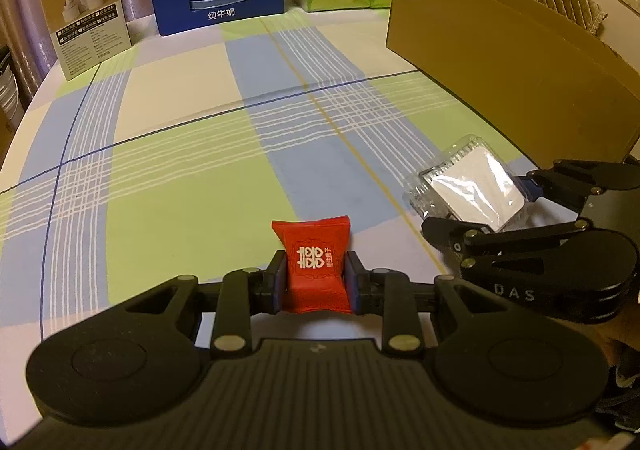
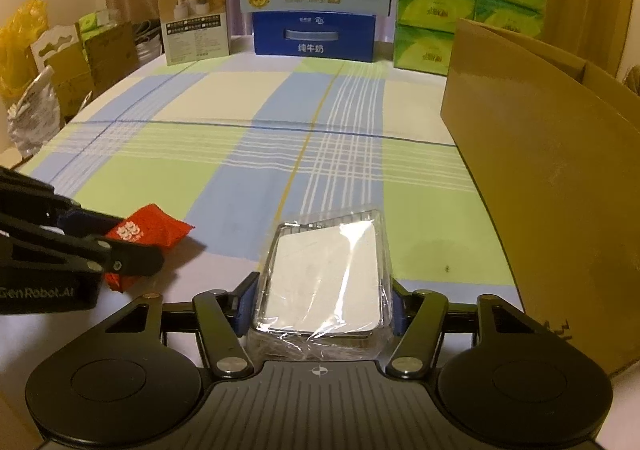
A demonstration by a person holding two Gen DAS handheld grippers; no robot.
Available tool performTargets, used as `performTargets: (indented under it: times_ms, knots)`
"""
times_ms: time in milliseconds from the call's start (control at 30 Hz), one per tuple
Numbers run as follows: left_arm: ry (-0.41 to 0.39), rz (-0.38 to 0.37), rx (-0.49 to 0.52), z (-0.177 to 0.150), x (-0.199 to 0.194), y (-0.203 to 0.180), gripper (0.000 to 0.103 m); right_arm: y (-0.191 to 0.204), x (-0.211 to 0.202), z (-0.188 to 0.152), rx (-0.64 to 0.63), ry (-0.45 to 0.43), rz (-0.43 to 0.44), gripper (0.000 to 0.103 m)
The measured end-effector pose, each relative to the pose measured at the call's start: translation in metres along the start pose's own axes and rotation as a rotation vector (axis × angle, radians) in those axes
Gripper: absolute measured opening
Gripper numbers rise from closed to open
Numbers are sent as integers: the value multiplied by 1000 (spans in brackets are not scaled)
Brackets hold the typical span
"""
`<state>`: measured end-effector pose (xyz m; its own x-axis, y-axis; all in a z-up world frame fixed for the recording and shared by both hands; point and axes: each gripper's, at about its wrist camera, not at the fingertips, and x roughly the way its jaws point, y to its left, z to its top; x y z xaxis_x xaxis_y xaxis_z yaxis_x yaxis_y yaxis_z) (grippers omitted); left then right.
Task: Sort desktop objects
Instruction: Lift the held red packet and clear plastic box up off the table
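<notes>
A small red packet [image 1: 316, 270] with white characters sits between the fingers of my left gripper [image 1: 316, 282], which is shut on it just above the checked tablecloth. In the right wrist view the same red packet [image 2: 148, 234] shows at the left, held by the left gripper [image 2: 120, 246]. My right gripper [image 2: 322, 308] is shut on a clear-wrapped white square pack [image 2: 326, 278]. From the left wrist view that wrapped pack [image 1: 472, 185] lies at the right between the right gripper's fingers [image 1: 460, 234], close to the cardboard box.
An open cardboard box [image 2: 540, 169] stands on the right of the table [image 2: 200, 129]. At the far edge stand a blue milk carton [image 2: 314, 37], a pale blue carton on top of it, green tissue packs [image 2: 468, 5] and a beige product box [image 2: 196, 17]. Bags and boxes sit off the left edge.
</notes>
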<state>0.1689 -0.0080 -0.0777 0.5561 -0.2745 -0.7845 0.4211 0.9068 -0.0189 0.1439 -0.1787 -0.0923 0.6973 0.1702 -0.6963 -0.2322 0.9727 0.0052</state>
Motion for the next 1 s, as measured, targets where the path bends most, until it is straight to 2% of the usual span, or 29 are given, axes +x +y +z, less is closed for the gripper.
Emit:
performTargets:
  times_ms: [733, 1000]
  knots:
    - [4, 4, -21, 2, -2, -2, 24, -4, -10, 2, 24, -21, 2, 57]
    - [-10, -19, -84, 8, -9, 2, 24, -7, -21, 4, 47, -23, 22, 57]
